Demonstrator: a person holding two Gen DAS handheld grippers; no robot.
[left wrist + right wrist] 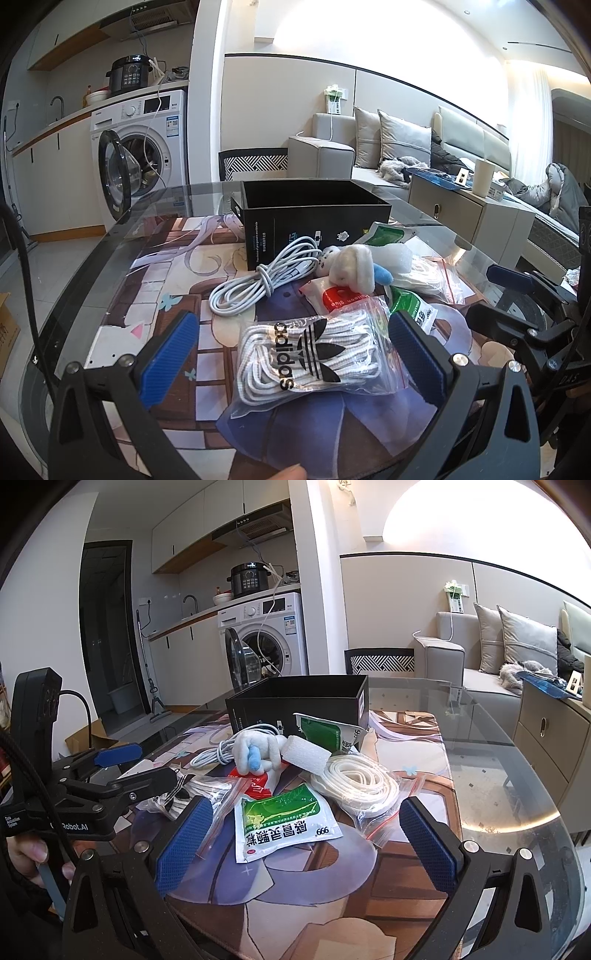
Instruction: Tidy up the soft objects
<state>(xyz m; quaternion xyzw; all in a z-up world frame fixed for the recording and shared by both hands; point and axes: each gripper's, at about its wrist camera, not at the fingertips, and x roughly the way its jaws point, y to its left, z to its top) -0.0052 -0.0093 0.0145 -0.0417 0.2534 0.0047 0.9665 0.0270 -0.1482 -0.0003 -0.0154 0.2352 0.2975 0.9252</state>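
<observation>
Two grippers [291, 354] [306, 843] spread over crinkly plastic bags [310, 354].

A: What lies in front of the black box [295, 701]?
B: Two green sachets [284, 823], one behind the other. Two zip bags of laces: one printed [310, 354], one plain white [356, 782].
A: Anything single?
B: One coiled white cable [258, 280], one plush toy [258, 753], one foam block [306, 755], one red-labelled packet [338, 297].
</observation>
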